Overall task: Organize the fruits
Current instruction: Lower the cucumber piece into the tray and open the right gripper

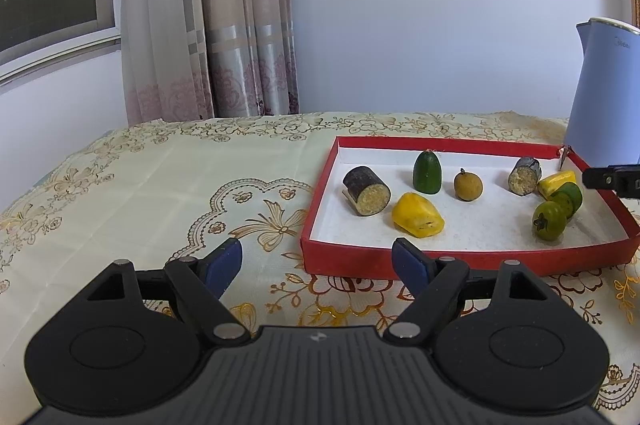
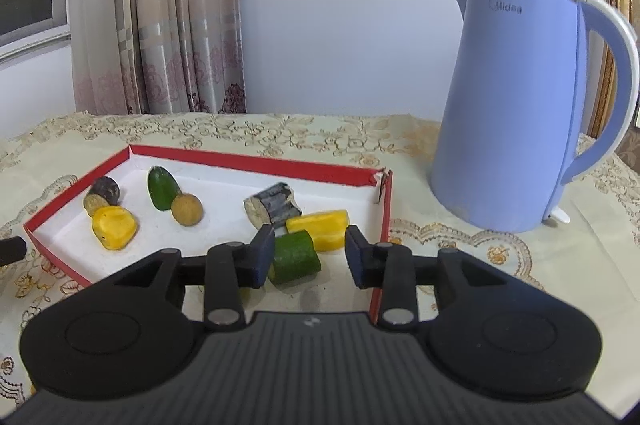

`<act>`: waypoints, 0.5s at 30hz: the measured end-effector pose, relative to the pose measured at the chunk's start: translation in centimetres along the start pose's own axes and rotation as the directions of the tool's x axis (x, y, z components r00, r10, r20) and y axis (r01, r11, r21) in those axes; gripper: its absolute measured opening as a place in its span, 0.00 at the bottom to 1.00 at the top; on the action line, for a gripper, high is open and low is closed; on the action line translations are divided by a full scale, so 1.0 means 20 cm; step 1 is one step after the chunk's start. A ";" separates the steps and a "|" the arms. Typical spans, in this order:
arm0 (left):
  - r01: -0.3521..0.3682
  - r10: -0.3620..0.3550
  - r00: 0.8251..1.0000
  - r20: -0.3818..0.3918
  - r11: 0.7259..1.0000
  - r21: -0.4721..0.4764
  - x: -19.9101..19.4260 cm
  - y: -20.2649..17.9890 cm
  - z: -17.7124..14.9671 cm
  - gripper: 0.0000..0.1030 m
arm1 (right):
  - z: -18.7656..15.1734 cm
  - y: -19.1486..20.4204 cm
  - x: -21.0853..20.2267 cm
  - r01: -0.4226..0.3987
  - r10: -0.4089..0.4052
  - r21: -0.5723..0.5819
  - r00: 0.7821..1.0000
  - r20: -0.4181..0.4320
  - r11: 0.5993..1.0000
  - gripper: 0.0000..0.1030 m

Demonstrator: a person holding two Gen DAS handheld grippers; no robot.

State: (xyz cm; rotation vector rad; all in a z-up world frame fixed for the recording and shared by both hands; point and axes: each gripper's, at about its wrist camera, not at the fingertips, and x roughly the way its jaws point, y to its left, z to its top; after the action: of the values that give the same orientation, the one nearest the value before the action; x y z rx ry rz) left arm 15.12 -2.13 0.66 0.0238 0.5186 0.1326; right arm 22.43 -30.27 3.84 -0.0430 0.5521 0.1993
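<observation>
Both tongs are out of contact with the fruit. Left gripper (image 1: pixel 318 261) hovers with its jaws spread wide and nothing between them, just in front of the near wall of the red tray (image 1: pixel 344 263), which sits on the embroidered tablecloth (image 1: pixel 140 185). Right gripper (image 2: pixel 310 255) hangs low over the tray's right end, jaws parted and not clamped; its left pad sits right beside the green fruit chunk (image 2: pixel 294 259), while its right pad stands clear of it, so I hold nothing. All the fruit I see lies inside the tray: two dark cane sections, a yellow piece (image 1: pixel 418 217), an upright green piece (image 1: pixel 427 172), a round brown fruit (image 1: pixel 468 186), and a cluster at the right end with a second yellow piece (image 2: pixel 320 223) touching the green chunk. I judge the next move to be a grasp in that cluster. Risks: closing off-centre would roll the green chunk away or pinch its yellow neighbour too; the right pad is close to the tray's right wall and could catch it, dragging the light tray. The blue kettle (image 2: pixel 516 113) stands just beyond that wall; a wide swing could strike it.
</observation>
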 end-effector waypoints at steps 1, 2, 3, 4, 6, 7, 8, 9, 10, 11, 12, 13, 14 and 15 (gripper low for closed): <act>0.001 -0.001 1.000 -0.001 1.000 0.000 0.00 0.00 0.00 0.80 | 0.01 0.01 -0.02 -0.005 0.005 -0.003 1.000 0.011 1.000 0.35; 0.002 -0.002 1.000 -0.001 1.000 -0.001 0.00 0.00 0.00 0.80 | 0.02 0.02 -0.04 -0.006 0.006 -0.011 1.000 0.026 1.000 0.36; 0.002 -0.002 1.000 -0.002 1.000 0.000 0.00 0.00 0.00 0.80 | 0.03 0.03 -0.07 -0.009 0.010 -0.021 0.999 0.037 1.000 0.36; 0.003 -0.003 1.000 -0.003 1.000 0.000 0.00 0.00 0.00 0.80 | 0.04 0.04 -0.09 -0.015 0.017 -0.031 0.999 0.049 0.999 0.36; 0.005 -0.005 1.000 -0.004 1.000 -0.002 0.00 0.01 0.00 0.80 | 0.07 0.07 -0.14 -0.028 0.032 -0.052 0.997 0.072 0.998 0.36; 0.005 -0.005 1.000 -0.005 1.000 -0.004 0.00 0.01 0.00 0.80 | 0.08 0.09 -0.16 -0.033 0.039 -0.065 0.996 0.083 0.997 0.36; 0.005 -0.005 1.000 -0.004 1.000 -0.005 0.00 0.01 0.00 0.80 | 0.09 0.10 -0.19 -0.038 0.046 -0.078 0.994 0.095 0.996 0.37; 0.005 -0.005 1.000 -0.005 1.000 -0.005 0.00 0.01 0.00 0.80 | 0.11 0.12 -0.21 -0.040 0.050 -0.090 0.993 0.106 0.995 0.39; 0.005 -0.005 1.000 -0.005 1.000 -0.006 0.01 0.01 0.00 0.80 | 0.12 0.13 -0.23 -0.041 0.053 -0.101 0.992 0.118 0.994 0.39; 0.003 -0.003 1.000 -0.005 1.000 -0.006 0.01 0.01 0.00 0.80 | 0.13 0.15 -0.26 -0.043 0.057 -0.110 0.990 0.127 0.993 0.39; 0.001 -0.001 1.000 -0.005 1.000 -0.007 0.01 0.01 0.00 0.80 | 0.14 0.17 -0.28 -0.045 0.061 -0.118 0.989 0.135 0.992 0.39; -0.001 0.001 1.000 -0.006 1.000 -0.005 0.01 0.01 0.00 0.80 | 0.14 0.18 -0.30 -0.047 0.065 -0.125 0.988 0.141 0.991 0.39; -0.003 0.003 1.000 -0.009 1.000 -0.004 0.01 0.01 0.00 0.80 | 0.14 0.20 -0.33 -0.051 0.071 -0.136 0.987 0.144 0.989 0.40; -0.003 0.002 1.000 -0.013 1.000 -0.005 0.02 0.01 0.00 0.80 | 0.14 0.21 -0.35 -0.054 0.076 -0.150 0.987 0.143 0.987 0.42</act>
State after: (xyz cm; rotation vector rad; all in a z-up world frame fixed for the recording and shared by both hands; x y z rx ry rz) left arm 15.38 -1.90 0.47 0.0189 0.5313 0.1365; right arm 17.22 -27.05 9.93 -0.1512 0.3895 0.3042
